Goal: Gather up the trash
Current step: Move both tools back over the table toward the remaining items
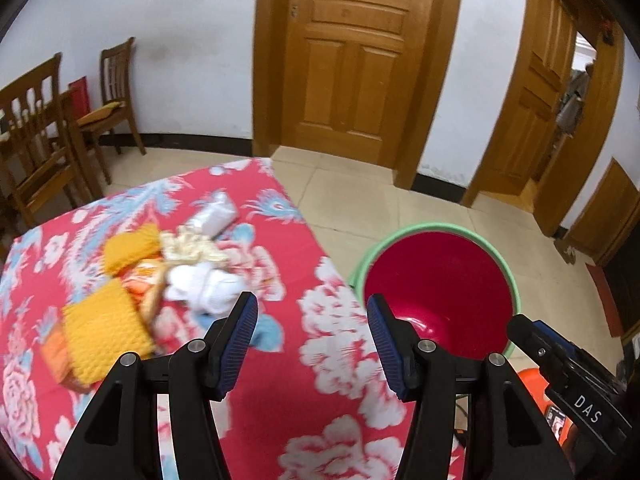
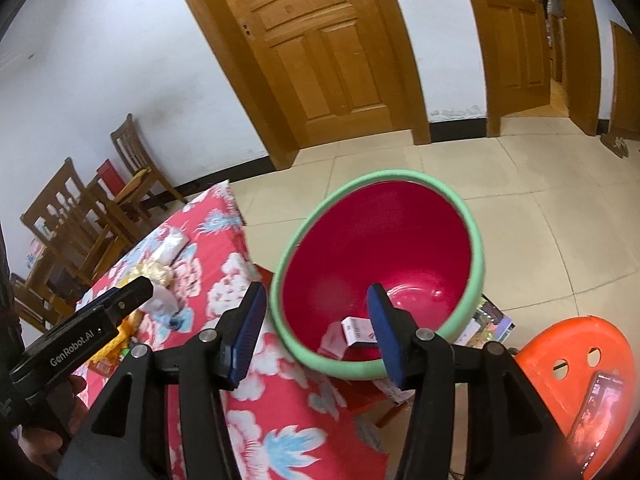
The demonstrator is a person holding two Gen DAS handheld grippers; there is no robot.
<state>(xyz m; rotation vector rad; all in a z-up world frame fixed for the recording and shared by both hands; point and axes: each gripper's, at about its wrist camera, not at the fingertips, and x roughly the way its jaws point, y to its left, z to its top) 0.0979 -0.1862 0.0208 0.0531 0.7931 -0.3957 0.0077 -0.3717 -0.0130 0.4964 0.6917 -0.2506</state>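
A: What's on the table [image 1: 328,360], going from the left?

B: A heap of rubbish on the flowered cloth: yellow knitted-looking pieces [image 1: 100,328], an orange wrapper [image 1: 142,280], crumpled white tissue [image 1: 204,284], a cream crinkled wrapper [image 1: 192,246], and farther off a clear plastic packet [image 1: 214,212]. All of it is blurred, so I can't name it more closely.

A: And the tongs?

B: The left gripper [image 1: 312,312] hangs over the near right part of the cloth, jaws apart, nothing between them. The right gripper [image 2: 316,304] hangs over the near rim of the basin [image 2: 476,240], jaws likewise parted and empty.

A: Anything in the basin?

B: A small white-and-red box [image 2: 356,330] lies near its bottom. The basin, red inside with a green rim, sits off the table's right edge, with an orange stool [image 2: 576,344] further right.

A: So which step?

B: I'd judge one piece is binned and the heap remains. Next, a gripper needs to travel left to the heap, lower onto one piece, probably the near tissue, and close gently.
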